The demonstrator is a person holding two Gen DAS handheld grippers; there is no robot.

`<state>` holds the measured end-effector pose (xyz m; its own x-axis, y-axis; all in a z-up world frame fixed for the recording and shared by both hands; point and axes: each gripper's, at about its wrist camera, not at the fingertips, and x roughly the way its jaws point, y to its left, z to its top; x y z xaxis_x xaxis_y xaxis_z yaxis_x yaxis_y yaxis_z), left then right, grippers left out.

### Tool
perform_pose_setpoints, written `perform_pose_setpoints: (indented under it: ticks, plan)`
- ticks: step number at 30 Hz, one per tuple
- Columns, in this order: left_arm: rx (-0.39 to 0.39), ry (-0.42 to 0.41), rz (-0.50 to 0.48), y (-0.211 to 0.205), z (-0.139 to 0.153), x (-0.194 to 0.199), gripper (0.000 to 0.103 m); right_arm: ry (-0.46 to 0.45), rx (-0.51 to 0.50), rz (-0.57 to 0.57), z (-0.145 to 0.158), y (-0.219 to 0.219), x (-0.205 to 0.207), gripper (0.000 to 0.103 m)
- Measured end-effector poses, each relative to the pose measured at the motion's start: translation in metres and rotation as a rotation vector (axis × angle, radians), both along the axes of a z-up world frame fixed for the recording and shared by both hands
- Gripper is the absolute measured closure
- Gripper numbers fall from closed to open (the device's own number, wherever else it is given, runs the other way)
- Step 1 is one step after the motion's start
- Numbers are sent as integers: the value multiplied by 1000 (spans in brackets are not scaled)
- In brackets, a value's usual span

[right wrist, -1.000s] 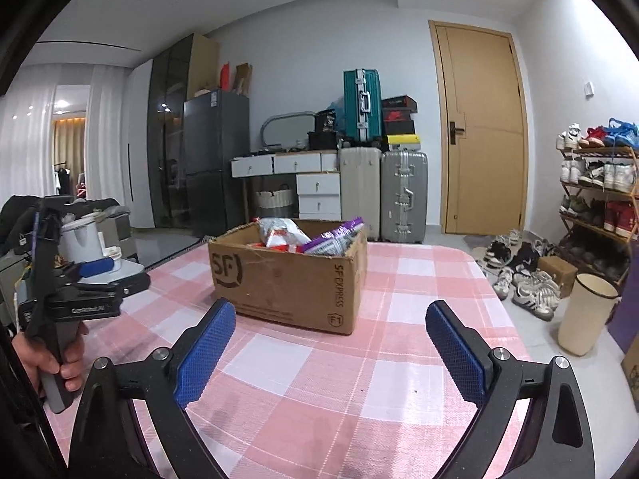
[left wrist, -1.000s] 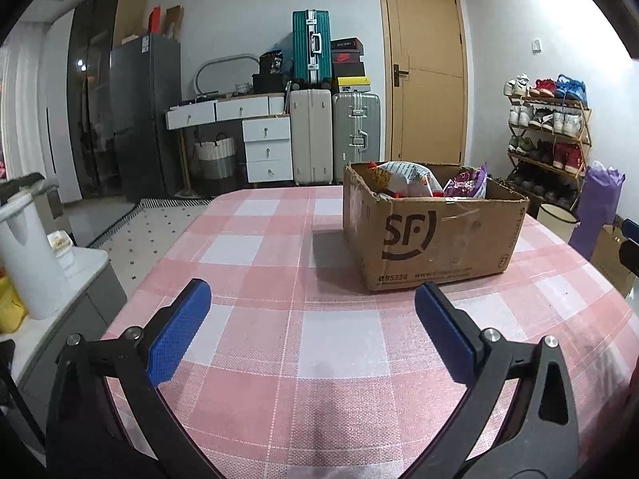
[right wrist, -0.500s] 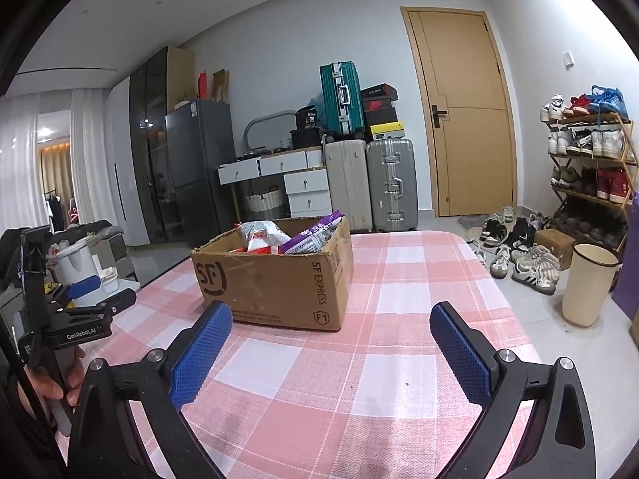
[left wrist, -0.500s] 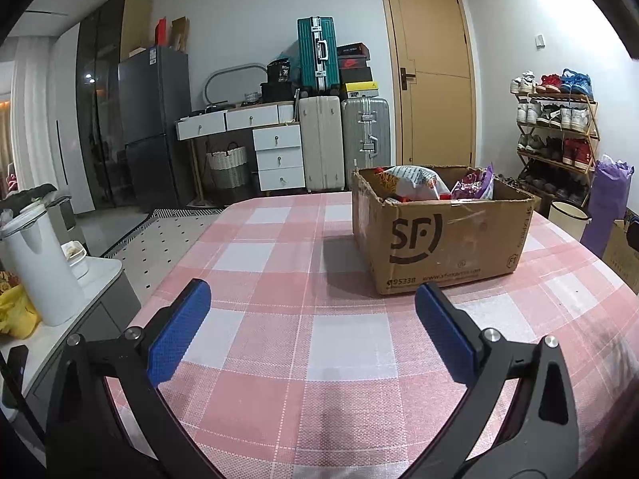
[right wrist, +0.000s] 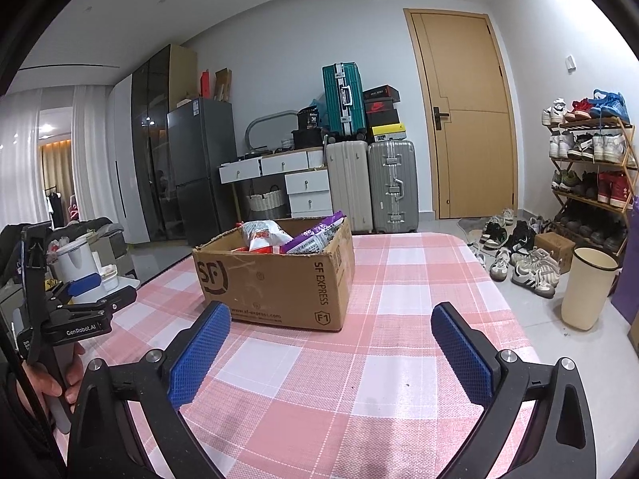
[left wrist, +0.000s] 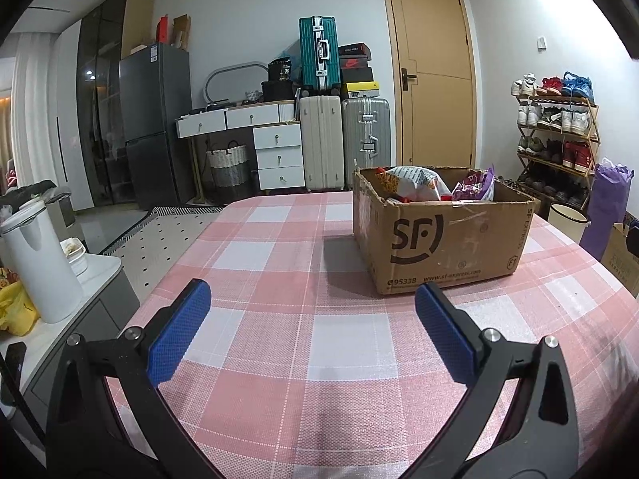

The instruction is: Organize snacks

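Note:
A brown SF cardboard box (left wrist: pixel 443 239) stands on the pink checked tablecloth (left wrist: pixel 279 279); it also shows in the right wrist view (right wrist: pixel 275 279). Snack bags stick out of it: a white and red bag (left wrist: pixel 415 185) and a purple bag (left wrist: pixel 475 185), seen too in the right wrist view as the white bag (right wrist: pixel 261 235) and the purple bag (right wrist: pixel 315 233). My left gripper (left wrist: pixel 311 299) is open and empty, short of the box. My right gripper (right wrist: pixel 331 317) is open and empty, also short of the box. The left gripper shows at the left of the right wrist view (right wrist: pixel 76 291).
A white kettle (left wrist: pixel 36 255) stands on a side cabinet left of the table. Suitcases (left wrist: pixel 343 139), a drawer desk, a fridge and a door line the far wall. A shoe rack (left wrist: pixel 555 139), a cream bin (right wrist: pixel 587 287) and loose shoes are on the right.
Both cameras have tilted upward a little and drawn back slightly; the box sits lower in the views. Both grippers stay open and empty.

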<state>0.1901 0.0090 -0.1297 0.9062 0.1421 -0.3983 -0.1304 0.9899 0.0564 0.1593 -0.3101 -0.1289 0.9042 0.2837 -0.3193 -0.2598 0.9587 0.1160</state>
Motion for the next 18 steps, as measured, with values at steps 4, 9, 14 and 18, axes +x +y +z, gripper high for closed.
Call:
perform_pose_setpoints:
  ticks: [4, 9, 14, 18]
  plan:
    - [-3, 4, 1, 1, 0, -1, 1, -4, -1, 3, 0, 0, -1, 1]
    - [1, 3, -1, 1, 0, 0, 1, -3, 0, 3, -2, 0, -1, 1]
    - [-2, 0, 6, 1, 0, -1, 1, -3, -5, 3, -2, 1, -1, 1]
    - [-9, 3, 8, 4, -2, -2, 1, -3, -10, 8, -3, 1, 0, 1]
